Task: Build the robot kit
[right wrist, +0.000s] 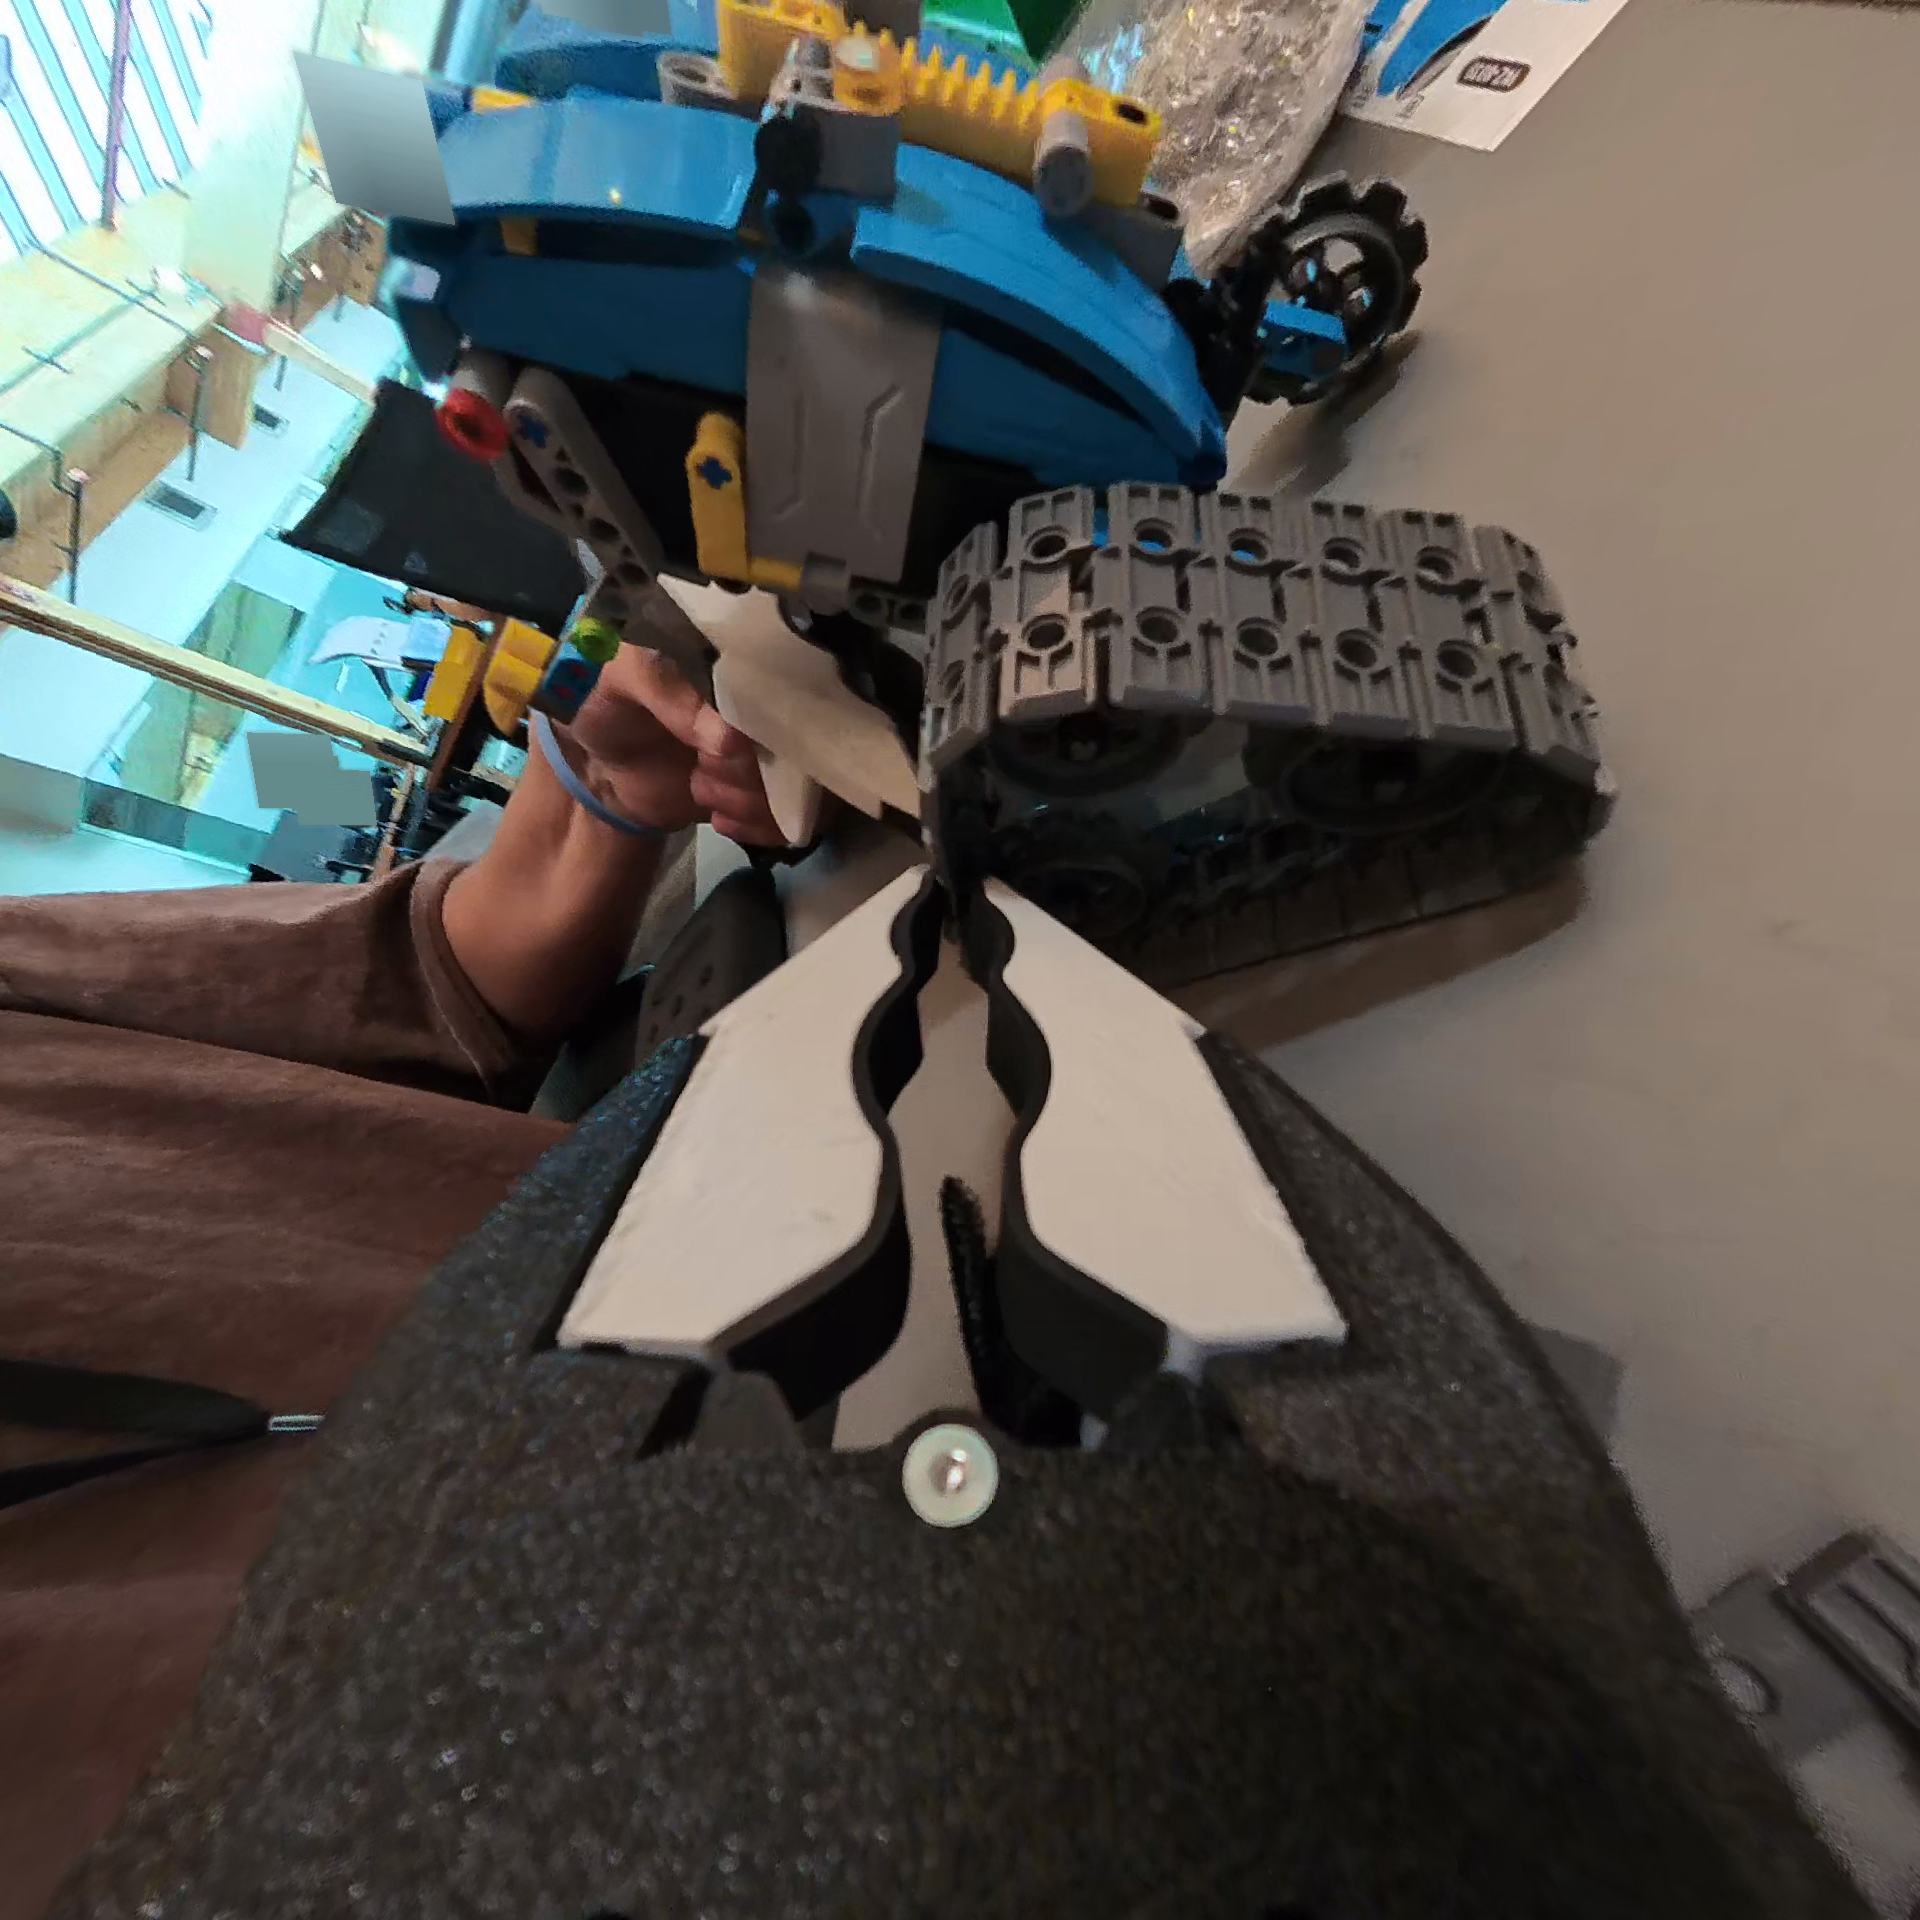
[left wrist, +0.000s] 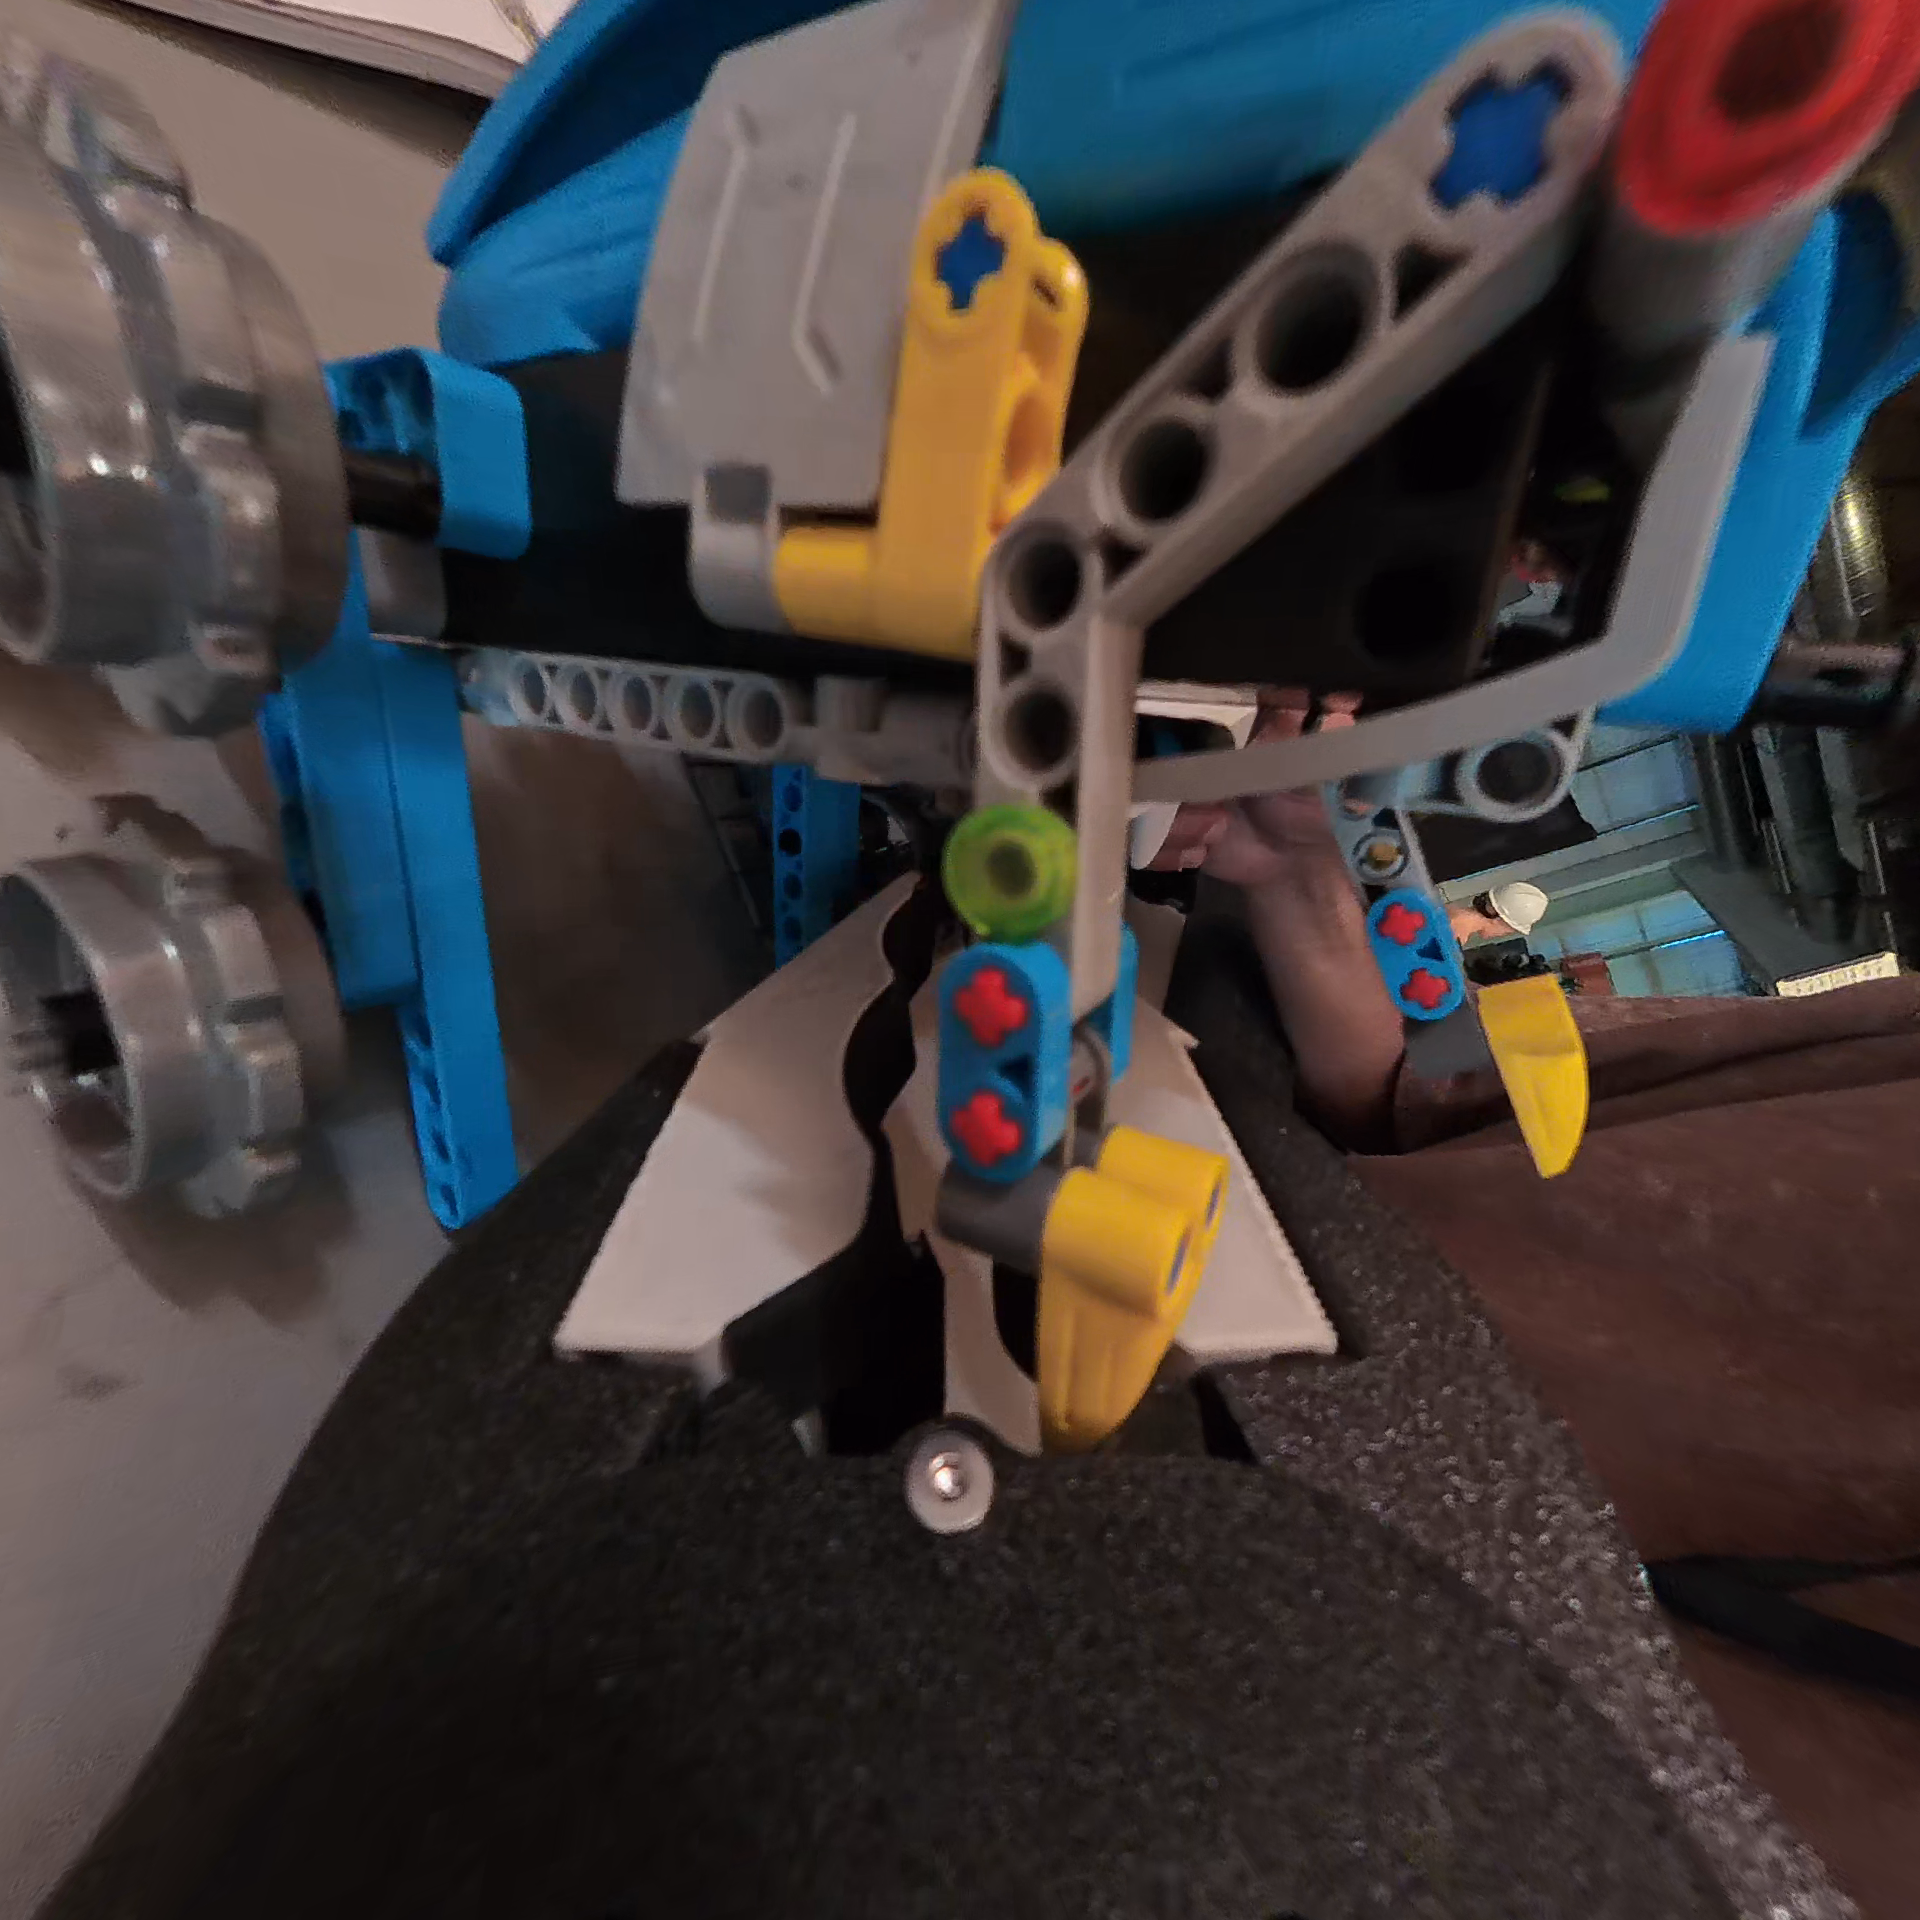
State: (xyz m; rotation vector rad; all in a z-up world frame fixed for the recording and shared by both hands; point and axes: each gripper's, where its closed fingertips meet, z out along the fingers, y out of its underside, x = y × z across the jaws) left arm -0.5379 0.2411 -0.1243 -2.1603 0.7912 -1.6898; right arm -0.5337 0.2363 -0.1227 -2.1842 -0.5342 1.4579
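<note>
Two grippers work on one tracked toy vehicle built of blue, grey and yellow bricks (right wrist: 997, 301), which lies tipped on its side on the grey tabletop (right wrist: 1662, 1039).

In the left wrist view, grey wheel hubs (left wrist: 135, 436) fill the left edge, then comes the blue frame beam (left wrist: 416, 935). At the centre the left gripper (left wrist: 1023, 935) has its white fingers (left wrist: 748, 1164) drawn in around the model's hanging claw arm. The blue link with red cross pins (left wrist: 992, 1060) and the yellow claw tip (left wrist: 1101, 1309) sit between them, below the bent grey liftarm (left wrist: 1278, 353). The hold looks off-centre, so the arm could pivot in it. Farther right hangs a second yellow claw (left wrist: 1538, 1070).

In the right wrist view, a brown sleeve (right wrist: 208, 1039) and the person's hand (right wrist: 623, 758) are on the left. The right gripper (right wrist: 958, 894) is in the middle, its tips nearly pressed together and touching the near end of the grey caterpillar track (right wrist: 1247, 623). Whether they nip a tread link cannot be told. A clear bag of parts (right wrist: 1236, 94) lies at the upper right.
</note>
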